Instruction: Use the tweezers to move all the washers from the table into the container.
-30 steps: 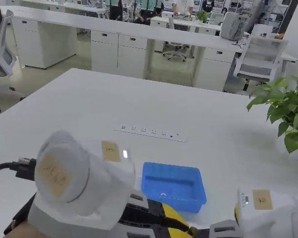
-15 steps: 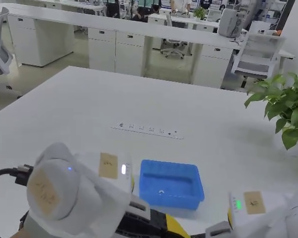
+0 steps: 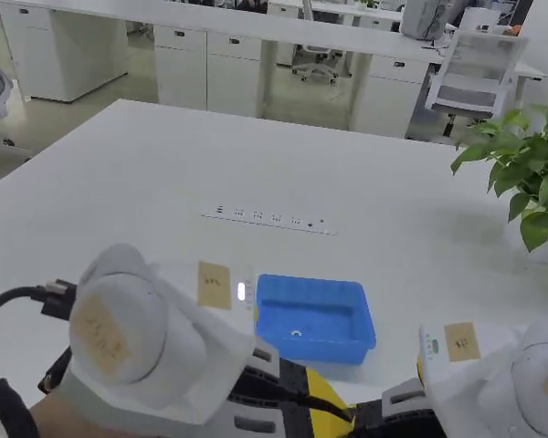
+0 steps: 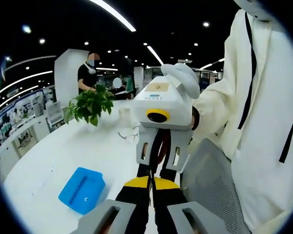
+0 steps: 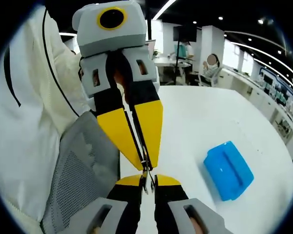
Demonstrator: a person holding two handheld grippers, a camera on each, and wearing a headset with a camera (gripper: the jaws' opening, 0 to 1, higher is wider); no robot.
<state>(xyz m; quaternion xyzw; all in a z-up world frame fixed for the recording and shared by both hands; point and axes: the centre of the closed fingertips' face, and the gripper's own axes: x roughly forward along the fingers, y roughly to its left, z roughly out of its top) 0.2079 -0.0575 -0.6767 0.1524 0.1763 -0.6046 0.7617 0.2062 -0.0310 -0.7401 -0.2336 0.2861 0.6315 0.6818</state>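
Note:
The blue container (image 3: 315, 317) stands on the white table with one small washer (image 3: 297, 333) inside it. Both grippers meet nose to nose at the near table edge. My left gripper (image 3: 327, 403) is shut on the thin dark tweezers (image 5: 136, 139), which run along between its yellow jaws. The tweezers' tips reach between the jaws of my right gripper (image 5: 147, 185), which are closed on them. In the left gripper view the right gripper (image 4: 156, 146) faces the camera and the container (image 4: 82, 189) lies low on the left. No washers on the table can be made out.
A row of small sockets (image 3: 269, 219) sits in the table (image 3: 164, 173) beyond the container. A potted plant (image 3: 530, 173) stands at the right edge. A grey mesh chair back (image 5: 83, 170) and a person in white clothes (image 4: 254, 97) are close behind the grippers.
The head camera has tipped down a little, so the container sits slightly higher in view. Both grippers stay together at the bottom edge. The container has not moved on the table.

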